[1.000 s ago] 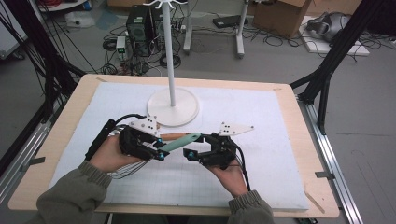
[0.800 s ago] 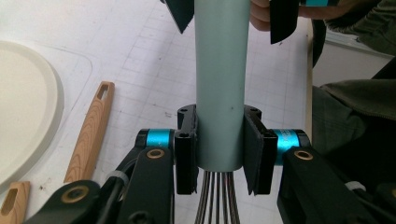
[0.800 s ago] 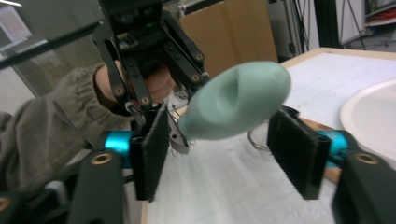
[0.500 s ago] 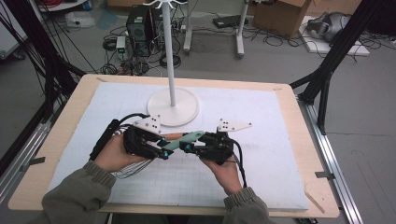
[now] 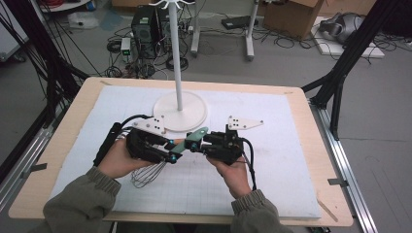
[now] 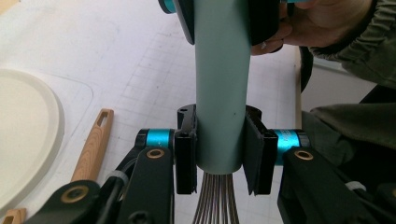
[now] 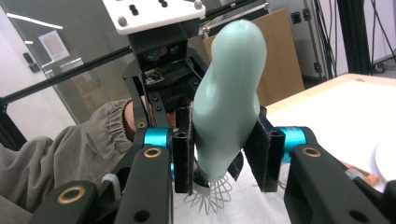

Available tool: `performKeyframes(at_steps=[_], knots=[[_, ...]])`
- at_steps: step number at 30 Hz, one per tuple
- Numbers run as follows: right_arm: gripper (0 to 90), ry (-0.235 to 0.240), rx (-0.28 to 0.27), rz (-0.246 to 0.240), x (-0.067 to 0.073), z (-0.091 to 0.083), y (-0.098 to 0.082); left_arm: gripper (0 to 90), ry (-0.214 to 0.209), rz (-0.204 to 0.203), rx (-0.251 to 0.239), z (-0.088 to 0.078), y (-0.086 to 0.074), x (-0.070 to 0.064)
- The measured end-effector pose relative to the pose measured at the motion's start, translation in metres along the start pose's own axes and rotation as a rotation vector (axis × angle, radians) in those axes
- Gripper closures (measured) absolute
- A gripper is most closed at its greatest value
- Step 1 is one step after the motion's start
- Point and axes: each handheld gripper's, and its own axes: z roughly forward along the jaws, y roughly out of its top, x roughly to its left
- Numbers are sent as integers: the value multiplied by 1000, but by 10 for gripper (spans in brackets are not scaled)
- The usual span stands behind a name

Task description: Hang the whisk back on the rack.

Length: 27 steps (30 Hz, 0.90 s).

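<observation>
White gridded mat (image 5: 272, 145) laid over a wooden surface (image 5: 77, 121), cluttered lab floor beyond. Whisk (image 5: 196, 137) lifted clear of the mat and spanned between both grippers, just in front of the round base of a white stand (image 5: 194, 114). Left hand-held gripper (image 6: 220, 140) pinching the handle at its lower end, right where the wires emerge — pads flat against both sides. Right hand-held gripper (image 7: 224, 154) set on the upper part of the same handle; just closed in, now pressing it from both sides. Judged progress: pick-up done, two-gripper hold made — release by one side and final placement not yet done. Appearance of the whisk: thick, smooth mint-green handle swelling to a rounded tip, thin metal wire loops below. Wooden utensil handle (image 6: 93, 144) lying on the mat beside the stand base.
</observation>
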Motion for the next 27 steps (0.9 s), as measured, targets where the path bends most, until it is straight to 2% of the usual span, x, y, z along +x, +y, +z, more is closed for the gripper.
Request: performKeyframes(at_steps=[6, 11, 16, 18, 22, 25, 27], knots=[[659, 7, 16, -41, 5, 4, 15, 683, -25, -22, -46, -3, 2, 1], [659, 24, 13, -63, 7, 4, 24, 632, -60, -46, -35, 0, 3, 3], [658, 30, 22, -101, 12, 4, 36, 628, -91, -47, -65, 0, 5, 3], [658, 45, 39, -106, 13, 5, 39, 625, -106, -55, -80, -1, 6, 3], [658, 57, 104, -145, 16, 11, 45, 625, -133, -66, -110, -2, 8, 2], [658, 72, 133, -147, 18, 16, 45, 662, -136, -51, -105, -2, 9, 2], [657, 78, 133, -147, 18, 18, 45, 683, -132, -42, -94, -2, 9, 1]])
